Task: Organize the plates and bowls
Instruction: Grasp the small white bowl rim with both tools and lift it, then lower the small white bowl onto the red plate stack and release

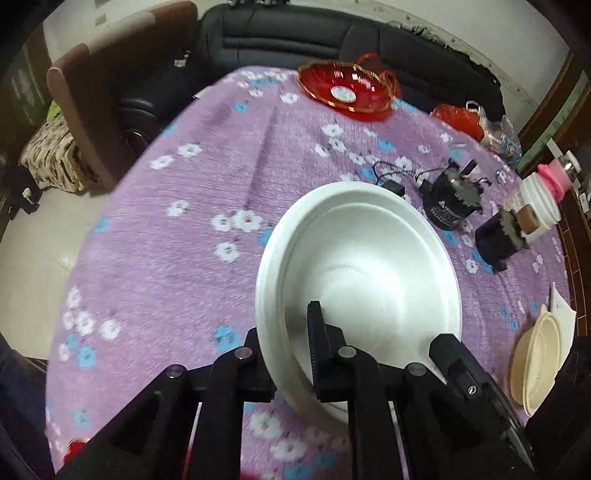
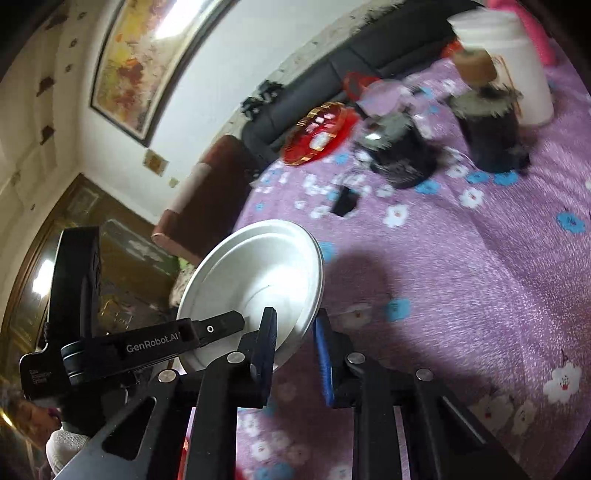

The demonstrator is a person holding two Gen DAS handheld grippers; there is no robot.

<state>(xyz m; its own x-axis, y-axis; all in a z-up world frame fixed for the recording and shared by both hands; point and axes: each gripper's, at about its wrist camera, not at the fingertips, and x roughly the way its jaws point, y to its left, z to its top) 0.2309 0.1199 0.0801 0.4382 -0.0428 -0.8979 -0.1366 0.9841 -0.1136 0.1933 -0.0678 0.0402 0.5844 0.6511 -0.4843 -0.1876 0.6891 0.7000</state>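
Both jaws clenched on white bowl (image 1: 362, 266) rim, purple floral tablecloth (image 1: 166, 221), black sofa (image 1: 314, 33) behind.

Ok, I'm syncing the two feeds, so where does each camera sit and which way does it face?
Left wrist: on the left gripper, facing steeply down at the bowl over the purple tablecloth; its fingers pinch the rim, the right gripper shows at right.
Right wrist: on the right gripper, facing flatter across the tablecloth toward the wall; its fingers and the left gripper show.
Both share bowl, red dish, sofa.
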